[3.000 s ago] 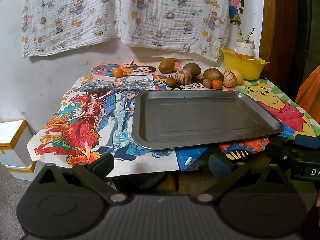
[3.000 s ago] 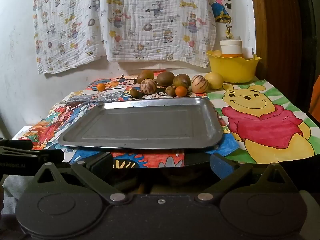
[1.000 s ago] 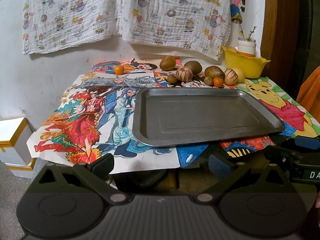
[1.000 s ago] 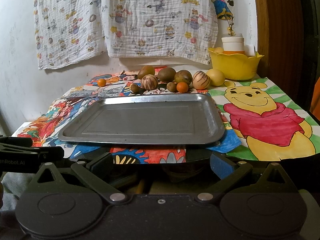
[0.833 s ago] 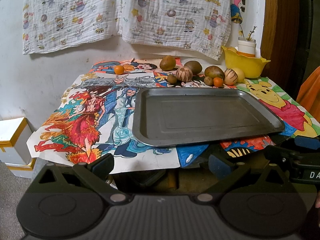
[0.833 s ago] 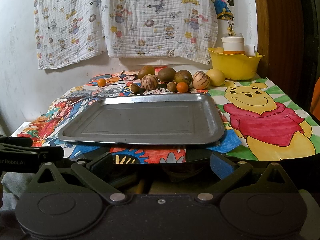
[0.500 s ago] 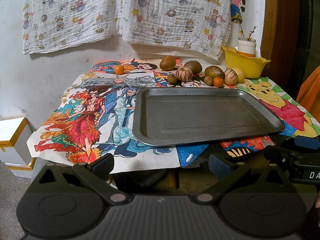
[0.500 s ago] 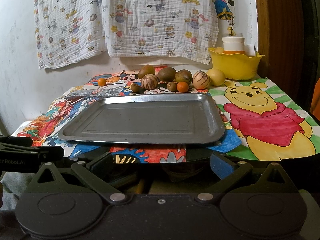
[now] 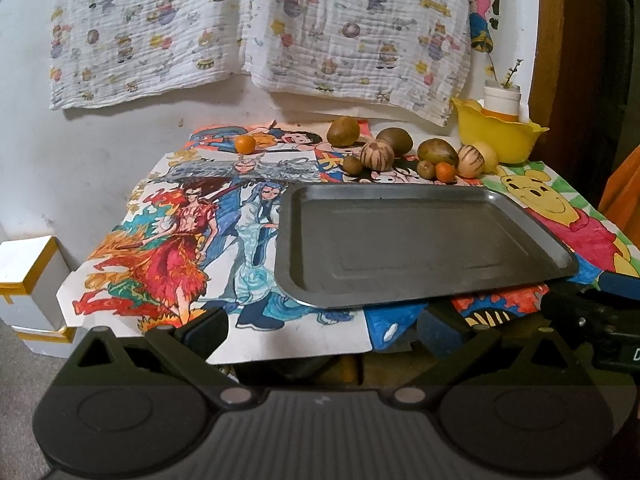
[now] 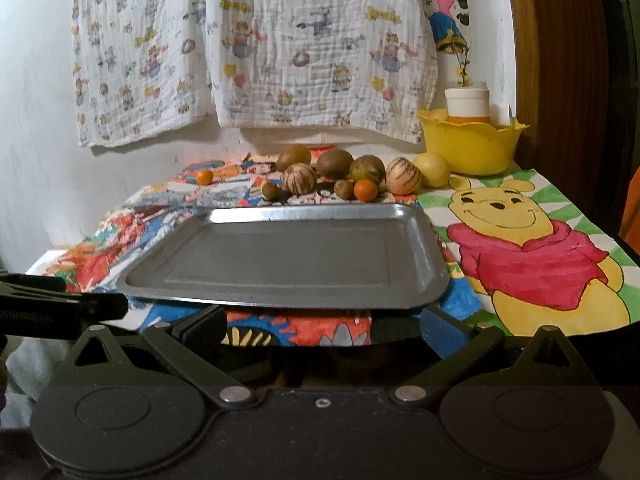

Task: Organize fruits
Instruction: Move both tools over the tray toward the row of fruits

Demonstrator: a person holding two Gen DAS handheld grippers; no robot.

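An empty grey metal tray (image 9: 420, 288) (image 10: 288, 292) lies on a table covered with coloured drawings. Behind its far edge sit several fruits: brown ones (image 9: 343, 131) (image 10: 334, 163), two striped ones (image 9: 377, 155) (image 10: 402, 180), a small orange one (image 9: 445, 171) (image 10: 365, 191) and a yellow one (image 10: 432, 170). A lone small orange fruit (image 9: 245, 144) (image 10: 204, 176) rests apart at the far left. My left gripper (image 9: 322, 332) and right gripper (image 10: 322, 330) are both open and empty, held low at the table's near edge, short of the tray.
A yellow bowl (image 9: 496, 140) (image 10: 470, 148) with a white jar stands at the back right corner. Patterned cloth (image 9: 260, 28) hangs on the wall behind. A white box (image 9: 28, 280) sits on the floor at left. A dark wooden frame (image 10: 560, 80) borders the right.
Both grippers have crept slightly forward and upward toward the table; the tray and fruits have not moved. Both stay open.
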